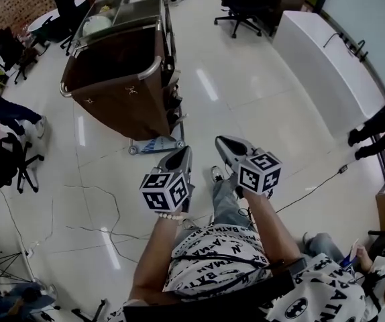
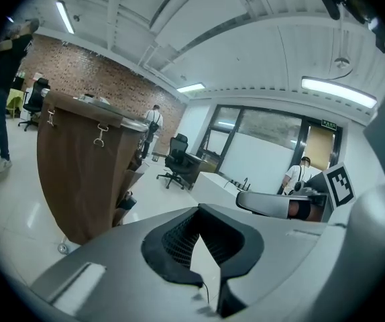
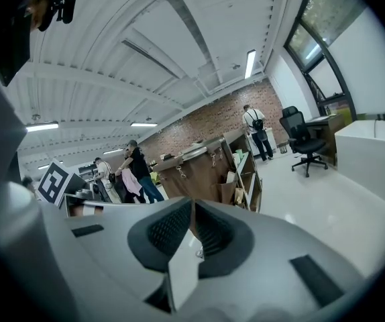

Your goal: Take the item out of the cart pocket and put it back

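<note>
The brown housekeeping cart stands on the white floor at the upper left of the head view, with its side pockets facing right. Both grippers hover in front of the person, short of the cart and not touching it. My left gripper points at the cart's near corner with its jaws together and nothing between them. My right gripper is beside it, also shut and empty. In the left gripper view the cart rises at the left. In the right gripper view the cart and its pockets holding items lie straight ahead.
Black office chairs stand behind the cart and at the far left. A white counter runs along the right. Cables trail over the floor. People stand near the cart and at the right edge.
</note>
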`<move>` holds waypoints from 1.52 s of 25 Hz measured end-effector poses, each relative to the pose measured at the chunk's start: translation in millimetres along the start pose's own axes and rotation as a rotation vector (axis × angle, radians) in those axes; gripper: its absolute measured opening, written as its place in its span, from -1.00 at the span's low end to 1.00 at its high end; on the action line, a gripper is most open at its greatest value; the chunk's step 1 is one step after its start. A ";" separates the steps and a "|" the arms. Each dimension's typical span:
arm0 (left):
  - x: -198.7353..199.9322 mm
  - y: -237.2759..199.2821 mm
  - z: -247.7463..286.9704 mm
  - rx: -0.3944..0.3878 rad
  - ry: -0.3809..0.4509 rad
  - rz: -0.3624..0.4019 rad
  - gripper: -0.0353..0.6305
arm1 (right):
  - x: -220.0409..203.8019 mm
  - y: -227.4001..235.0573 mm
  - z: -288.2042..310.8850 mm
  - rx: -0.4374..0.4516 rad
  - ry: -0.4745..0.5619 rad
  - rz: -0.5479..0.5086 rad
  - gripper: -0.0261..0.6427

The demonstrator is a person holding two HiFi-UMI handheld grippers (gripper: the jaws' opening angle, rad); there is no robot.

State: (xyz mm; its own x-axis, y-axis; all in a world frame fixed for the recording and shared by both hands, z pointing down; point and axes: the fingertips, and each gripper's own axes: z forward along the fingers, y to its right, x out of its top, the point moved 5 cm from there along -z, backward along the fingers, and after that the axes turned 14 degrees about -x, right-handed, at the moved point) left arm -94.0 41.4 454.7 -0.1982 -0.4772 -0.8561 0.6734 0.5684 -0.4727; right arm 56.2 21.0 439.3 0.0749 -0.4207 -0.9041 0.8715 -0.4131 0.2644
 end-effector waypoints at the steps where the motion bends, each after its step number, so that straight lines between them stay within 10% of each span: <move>1: 4.1 -3.0 8.4 0.007 0.000 -0.004 -0.89 | 4.1 6.1 7.8 0.007 -0.005 0.003 -0.83; 16: 44.0 -81.5 152.6 0.089 -0.079 -0.047 -0.89 | 52.5 111.8 148.8 0.063 -0.051 0.003 -0.80; 17: 44.8 -87.4 160.9 0.100 -0.085 -0.046 -0.89 | 53.3 117.6 159.1 0.076 -0.059 0.005 -0.58; 23: 36.5 -133.3 204.3 0.255 -0.117 -0.021 -0.89 | 54.8 145.5 235.9 0.171 -0.099 -0.039 -0.48; 38: 1.4 -239.8 271.0 0.460 -0.177 -0.129 -0.89 | -30.5 172.6 462.6 0.243 -0.304 -0.103 -0.30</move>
State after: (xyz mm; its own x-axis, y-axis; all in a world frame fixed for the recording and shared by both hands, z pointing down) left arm -62.8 -277.2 623.4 -0.2034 -0.6532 -0.7293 0.9034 0.1620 -0.3970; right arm -19.9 -411.0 667.8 -0.1854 -0.5720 -0.7990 0.7239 -0.6294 0.2826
